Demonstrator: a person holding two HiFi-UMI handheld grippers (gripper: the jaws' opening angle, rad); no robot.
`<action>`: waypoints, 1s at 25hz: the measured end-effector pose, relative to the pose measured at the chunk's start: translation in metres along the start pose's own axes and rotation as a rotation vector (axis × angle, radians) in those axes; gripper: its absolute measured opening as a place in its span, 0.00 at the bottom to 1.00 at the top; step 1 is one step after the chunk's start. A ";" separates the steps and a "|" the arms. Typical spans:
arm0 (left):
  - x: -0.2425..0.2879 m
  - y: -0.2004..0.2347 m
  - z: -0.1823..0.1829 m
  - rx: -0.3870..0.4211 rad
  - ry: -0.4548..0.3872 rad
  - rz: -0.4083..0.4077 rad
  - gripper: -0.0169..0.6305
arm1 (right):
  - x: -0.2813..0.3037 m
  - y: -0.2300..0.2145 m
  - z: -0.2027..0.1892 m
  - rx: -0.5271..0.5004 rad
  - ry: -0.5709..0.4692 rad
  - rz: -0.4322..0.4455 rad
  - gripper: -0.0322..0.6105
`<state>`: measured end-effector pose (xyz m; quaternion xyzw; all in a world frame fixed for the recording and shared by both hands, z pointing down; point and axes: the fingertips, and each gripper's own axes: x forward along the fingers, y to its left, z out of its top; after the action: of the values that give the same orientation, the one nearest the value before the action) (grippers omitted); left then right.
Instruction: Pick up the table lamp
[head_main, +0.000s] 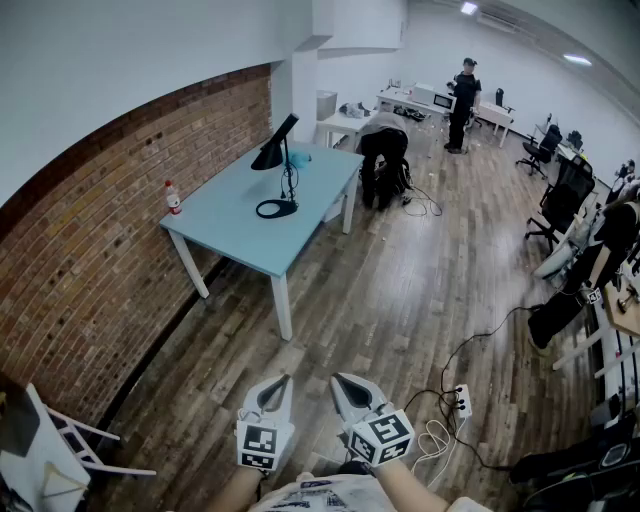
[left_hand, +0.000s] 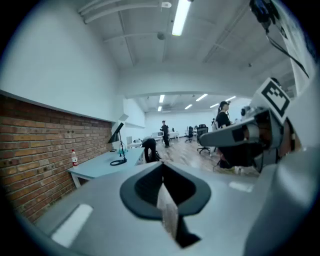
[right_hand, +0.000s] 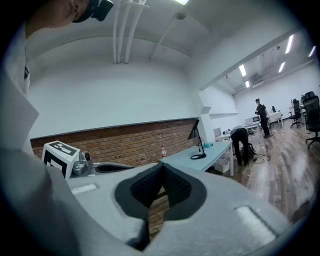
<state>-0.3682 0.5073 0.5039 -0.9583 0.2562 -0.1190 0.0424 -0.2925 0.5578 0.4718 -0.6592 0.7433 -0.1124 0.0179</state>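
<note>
The black table lamp (head_main: 275, 150) stands on the pale blue tabletop (head_main: 235, 235) beside the brick wall (head_main: 90, 250). Its angled shade sits on a thin stem over a ring-shaped base, with what looks like its cord looping by the stem. It is well apart from me, across a stretch of wooden floor (head_main: 400, 300). A small bottle (head_main: 173, 198) with a red label sits at the tabletop's wall-side edge, apart from the lamp. My left gripper (head_main: 277, 385) and right gripper (head_main: 343, 383) hang low by my body, and on both my fingers (left_hand: 145, 186) are pressed together with nothing between them. I judge the step in hand is the approach: walk up, spread one pair of fingers wide, and take the stem low near the base, keeping the lamp upright and minding the cord. The bottle's label is too small to read; the only print I can see is the square markers on my cubes
</note>
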 end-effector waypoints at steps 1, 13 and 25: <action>0.004 -0.003 0.001 0.000 0.003 -0.002 0.01 | -0.001 -0.004 0.001 0.005 -0.002 0.003 0.05; 0.084 -0.028 0.017 0.002 0.029 0.033 0.01 | 0.005 -0.091 0.024 0.028 -0.035 0.052 0.05; 0.169 -0.059 0.035 -0.014 0.049 0.111 0.01 | 0.000 -0.192 0.027 0.048 0.015 0.123 0.05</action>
<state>-0.1887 0.4742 0.5129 -0.9397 0.3108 -0.1382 0.0360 -0.1009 0.5341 0.4822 -0.6108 0.7796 -0.1337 0.0352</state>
